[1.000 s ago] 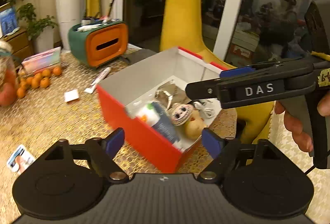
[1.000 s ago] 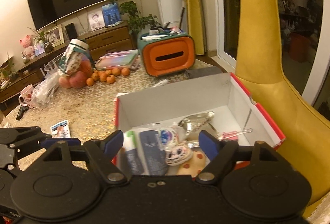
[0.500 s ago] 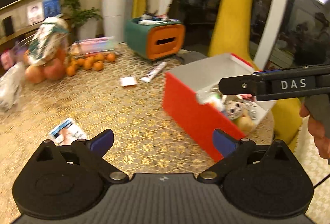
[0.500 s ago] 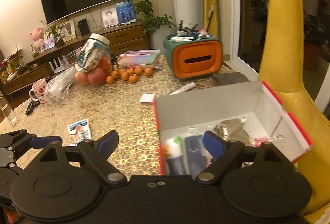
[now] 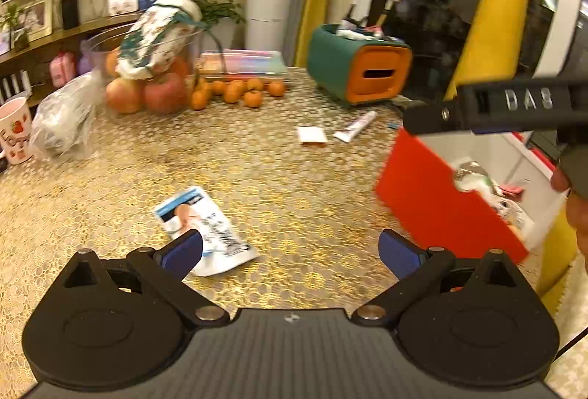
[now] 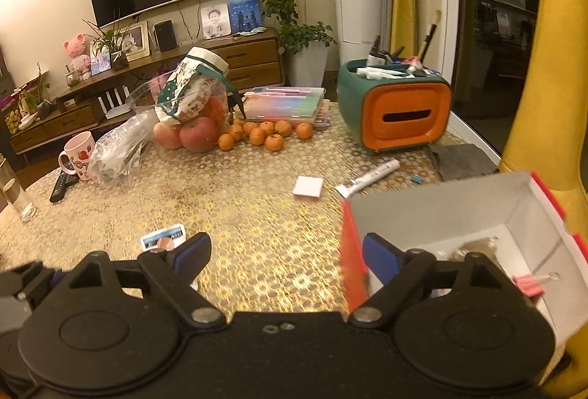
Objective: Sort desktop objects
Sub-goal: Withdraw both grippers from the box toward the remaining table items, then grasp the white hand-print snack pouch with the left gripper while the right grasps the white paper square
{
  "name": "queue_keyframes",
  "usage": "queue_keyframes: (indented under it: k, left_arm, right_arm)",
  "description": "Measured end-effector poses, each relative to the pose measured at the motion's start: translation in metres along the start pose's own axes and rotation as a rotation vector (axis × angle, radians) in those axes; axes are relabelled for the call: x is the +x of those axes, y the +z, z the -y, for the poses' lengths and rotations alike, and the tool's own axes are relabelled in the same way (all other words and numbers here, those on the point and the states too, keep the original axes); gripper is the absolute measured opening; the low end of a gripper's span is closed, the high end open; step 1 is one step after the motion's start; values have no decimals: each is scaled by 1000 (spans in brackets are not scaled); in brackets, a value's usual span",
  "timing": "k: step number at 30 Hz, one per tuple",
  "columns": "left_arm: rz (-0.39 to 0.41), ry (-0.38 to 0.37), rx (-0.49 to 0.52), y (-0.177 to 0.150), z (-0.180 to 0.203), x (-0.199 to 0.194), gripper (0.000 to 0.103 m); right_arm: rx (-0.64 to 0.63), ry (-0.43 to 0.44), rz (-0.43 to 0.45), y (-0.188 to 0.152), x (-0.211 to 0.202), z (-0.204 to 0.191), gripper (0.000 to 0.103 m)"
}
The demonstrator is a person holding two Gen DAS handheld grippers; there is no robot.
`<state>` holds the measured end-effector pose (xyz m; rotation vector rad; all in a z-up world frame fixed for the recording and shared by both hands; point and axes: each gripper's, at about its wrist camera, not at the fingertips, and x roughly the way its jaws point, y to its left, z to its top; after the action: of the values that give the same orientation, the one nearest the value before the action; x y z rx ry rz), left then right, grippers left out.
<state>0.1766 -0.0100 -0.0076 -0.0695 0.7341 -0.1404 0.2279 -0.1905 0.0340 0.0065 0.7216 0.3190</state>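
Note:
A red box (image 5: 441, 200) with a white inside stands at the table's right edge and holds several small items; it also shows in the right wrist view (image 6: 437, 219). A blue-and-white sachet (image 5: 204, 230) lies flat on the gold tablecloth, just ahead of my left gripper's left fingertip. A white tube (image 5: 355, 126) and a small white pad (image 5: 312, 134) lie farther back. My left gripper (image 5: 290, 250) is open and empty above the table. My right gripper (image 6: 286, 254) is open and empty, beside the box's left wall.
A teal and orange organiser (image 6: 395, 110) stands at the back right. Apples, several small oranges (image 6: 264, 136), a plastic bag (image 6: 117, 154), a pink mug (image 6: 79, 154) and a remote (image 6: 62, 184) lie at the back left. A yellow chair (image 6: 544, 68) stands right of the table.
Both grippers have swung left, away from the box and toward the open table. The sachet now lies close in front of my left gripper. Both stayed open.

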Motion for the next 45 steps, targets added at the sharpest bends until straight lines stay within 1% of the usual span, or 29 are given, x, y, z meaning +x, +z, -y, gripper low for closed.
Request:
queue_keyframes:
  k: [5, 13, 18, 26, 32, 38, 41, 45]
  left_arm:
    - [-9, 35, -23, -4, -17, 18, 102]
    - [-49, 81, -77, -4, -46, 55, 102]
    - [-58, 109, -96, 0, -57, 78, 102]
    - [-83, 121, -117, 0, -74, 109, 102]
    - [-99, 141, -127, 3, -80, 127, 102]
    - [-113, 152, -101, 2, -79, 138, 102]
    - [-106, 160, -81, 1, -78, 140, 102]
    - [-96, 160, -69, 0, -78, 141, 102]
  right_arm:
    - [11, -16, 2, 16, 32, -11, 89]
    - [24, -54, -39, 30, 94, -19, 89]
    - [48, -84, -60, 38, 133, -16, 89]
    - [86, -142, -112, 45, 192, -11, 88]
    - [100, -177, -137, 48, 222, -10, 87]
    - [125, -199, -156, 51, 246, -7, 85]
    - [129, -211, -164, 51, 254, -5, 85]
    - [123, -224, -183, 49, 265, -1, 80]
